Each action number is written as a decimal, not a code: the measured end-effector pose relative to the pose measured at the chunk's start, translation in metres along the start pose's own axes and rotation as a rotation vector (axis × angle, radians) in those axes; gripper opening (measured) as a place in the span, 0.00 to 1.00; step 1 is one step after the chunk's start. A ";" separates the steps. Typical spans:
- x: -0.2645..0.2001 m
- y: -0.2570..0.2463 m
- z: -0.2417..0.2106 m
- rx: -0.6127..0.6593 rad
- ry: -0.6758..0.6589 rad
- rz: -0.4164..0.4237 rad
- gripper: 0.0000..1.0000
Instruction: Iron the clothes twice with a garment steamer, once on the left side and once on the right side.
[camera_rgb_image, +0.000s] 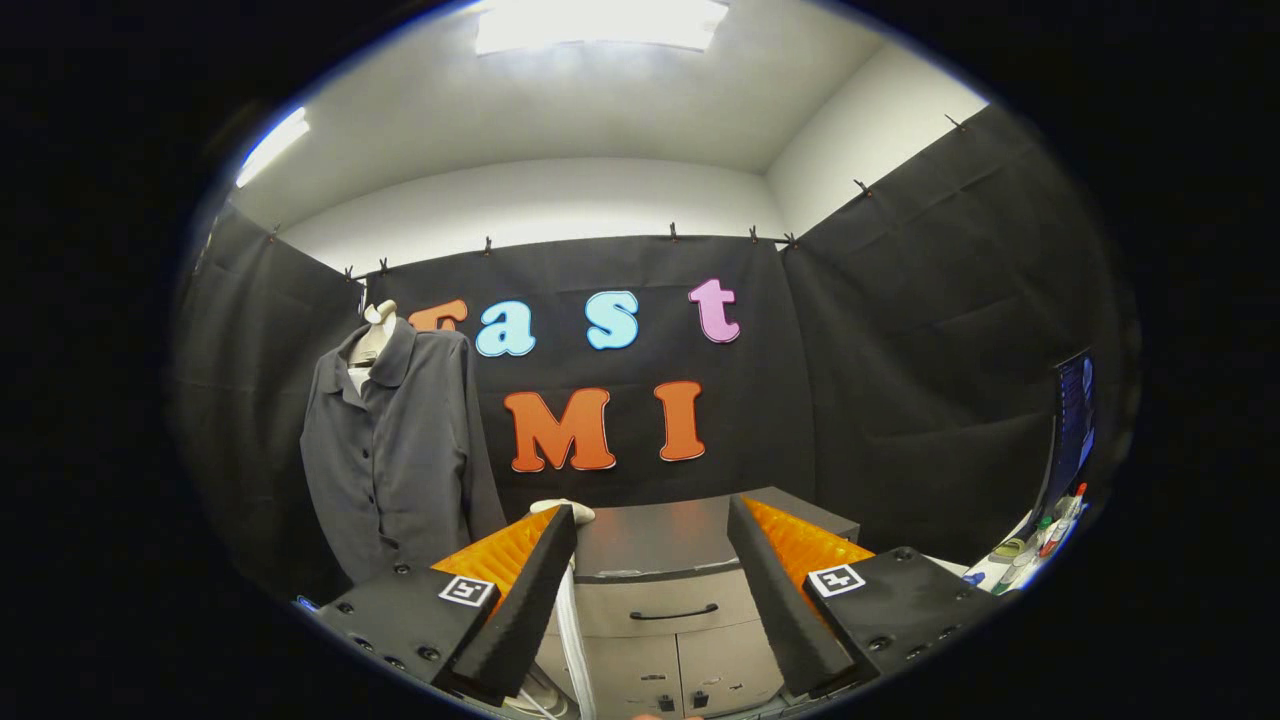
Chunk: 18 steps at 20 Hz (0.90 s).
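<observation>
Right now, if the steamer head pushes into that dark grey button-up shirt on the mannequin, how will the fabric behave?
The dark grey button-up shirt likely yields and swings: it hangs loose in soft folds, sleeve dangling free. Probably light, so a push would bunch it rather than flatten it. The pale mannequin neck inside suggests some backing near the chest. The gripper is open, well short of it.

I hold the gripper with its fingers spread apart, nothing between them. Ahead and below stands a cabinet, its drawer handle between the fingers. The steamer shows by the left fingertip, its hose hanging below. The shirt hangs left, beyond the fingers, before the wall.
</observation>
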<state>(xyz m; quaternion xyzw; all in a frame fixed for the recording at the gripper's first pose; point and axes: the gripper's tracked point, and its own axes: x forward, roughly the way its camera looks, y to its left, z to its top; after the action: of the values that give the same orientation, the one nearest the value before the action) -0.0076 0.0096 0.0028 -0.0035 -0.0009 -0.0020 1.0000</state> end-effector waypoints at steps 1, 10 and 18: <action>0.001 0.002 0.001 -0.001 0.000 0.000 0.98; 0.011 0.014 -0.010 0.015 0.035 0.020 0.98; 0.070 0.057 0.001 -0.006 0.070 0.081 0.98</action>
<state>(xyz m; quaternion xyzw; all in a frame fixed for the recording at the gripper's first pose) 0.0626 0.0668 0.0031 -0.0067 0.0342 0.0383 0.9987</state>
